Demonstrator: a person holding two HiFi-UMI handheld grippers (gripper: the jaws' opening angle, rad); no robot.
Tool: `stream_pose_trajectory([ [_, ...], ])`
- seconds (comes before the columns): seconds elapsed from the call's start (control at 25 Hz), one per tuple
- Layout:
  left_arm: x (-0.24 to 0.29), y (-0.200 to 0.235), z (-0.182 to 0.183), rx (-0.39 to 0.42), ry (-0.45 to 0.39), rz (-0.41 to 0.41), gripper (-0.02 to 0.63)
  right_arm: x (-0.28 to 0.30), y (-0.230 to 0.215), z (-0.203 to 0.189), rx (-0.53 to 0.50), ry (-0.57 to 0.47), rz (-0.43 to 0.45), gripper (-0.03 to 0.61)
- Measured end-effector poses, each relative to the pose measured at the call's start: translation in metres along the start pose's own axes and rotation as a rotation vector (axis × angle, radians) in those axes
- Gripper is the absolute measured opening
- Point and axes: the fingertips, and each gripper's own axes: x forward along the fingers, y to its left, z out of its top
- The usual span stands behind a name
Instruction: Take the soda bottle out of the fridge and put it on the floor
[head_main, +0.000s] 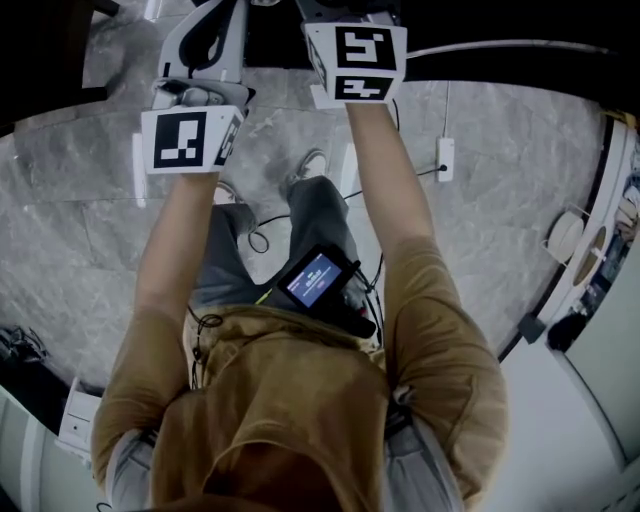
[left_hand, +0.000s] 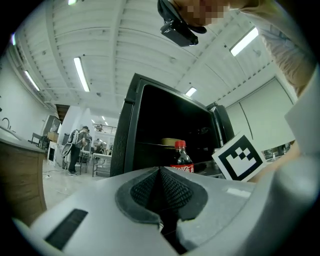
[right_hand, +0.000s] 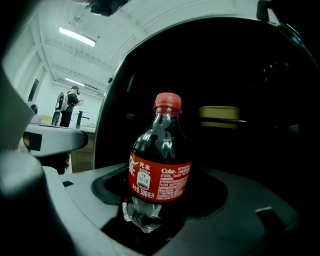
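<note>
A small soda bottle (right_hand: 161, 160) with a red cap and red label stands upright between the jaws of my right gripper (right_hand: 150, 210), which is shut on its lower part. Behind it is the dark inside of the open black fridge (right_hand: 260, 75), with a yellow container (right_hand: 219, 116) on a shelf. In the left gripper view the same bottle (left_hand: 181, 160) shows just past my left gripper (left_hand: 161, 172), whose pads meet with nothing between them. In the head view both marker cubes (head_main: 190, 140) (head_main: 355, 60) are held out toward the fridge, and the bottle is hidden.
Grey marble floor (head_main: 500, 200) lies below, with a cable and white plug (head_main: 445, 155) and the person's shoes (head_main: 310, 165). A white cabinet edge (head_main: 600, 300) runs along the right. A person with a backpack (left_hand: 75, 150) stands far off at the left.
</note>
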Motion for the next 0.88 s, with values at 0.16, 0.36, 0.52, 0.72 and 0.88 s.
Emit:
stream_pose_trajectory([
  [0.16,-0.003,-0.001,0.005,-0.018,0.009,-0.017,0.003,-0.016,0.001,-0.003,0.022,0.028,-0.027,0.31],
  [0.36,-0.007,0.006,-0.004,-0.026,0.044,-0.032,0.003,-0.023,0.004,-0.018,0.028,0.062,-0.037,0.31],
  [0.52,-0.005,0.018,-0.003,-0.016,0.03,-0.04,0.003,-0.021,0.021,-0.017,0.025,0.051,-0.018,0.31],
  [0.72,-0.009,0.013,-0.021,-0.02,0.015,-0.04,0.003,-0.029,0.038,-0.034,0.033,0.045,0.026,0.311],
  [0.88,-0.021,0.002,-0.044,-0.042,0.008,-0.035,0.003,-0.045,0.038,-0.054,0.044,0.03,0.032,0.31],
])
